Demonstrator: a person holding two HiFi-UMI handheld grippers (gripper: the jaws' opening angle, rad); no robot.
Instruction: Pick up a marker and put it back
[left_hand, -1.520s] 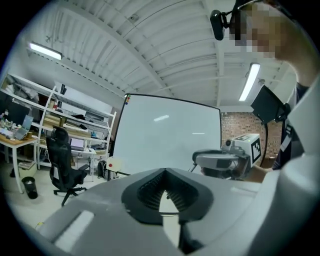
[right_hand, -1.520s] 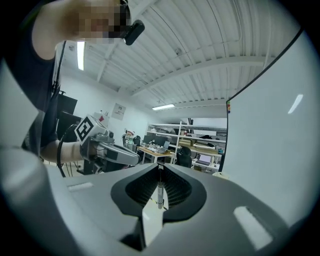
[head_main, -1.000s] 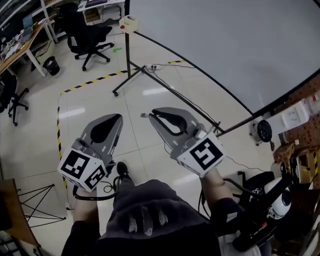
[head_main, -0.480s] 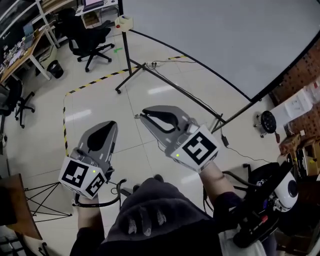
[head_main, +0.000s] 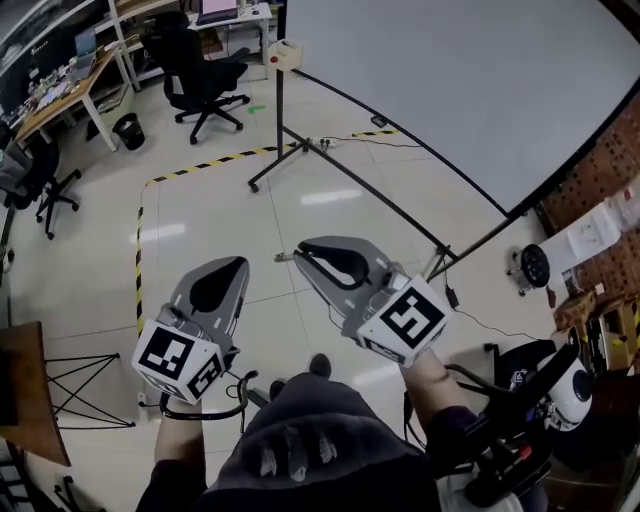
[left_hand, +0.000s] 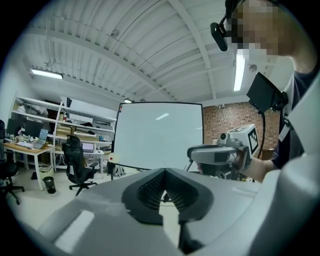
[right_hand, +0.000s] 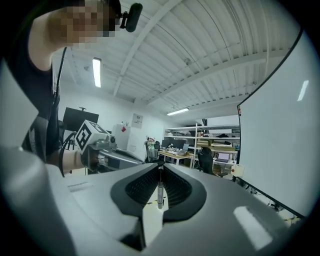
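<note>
right gripper is pinched narrow on the marker, which stands upright between its ribbed pads, close to the tips. left gripper has its jaws together with nothing in them. both are held out about level over the shiny floor, well apart from the whiteboard on its stand.

to my eye the picking up is done and the putting back is in hand. the next move calls for carrying the marker to its resting place, perhaps the small box on the stand's post, though i can't tell that for sure, and lining it up before the jaws let go.

the right gripper view shows the grip plainly. the head view gives only a thin stub at that gripper's tip, yet it alone shows where both grippers stand relative to the board.
</note>
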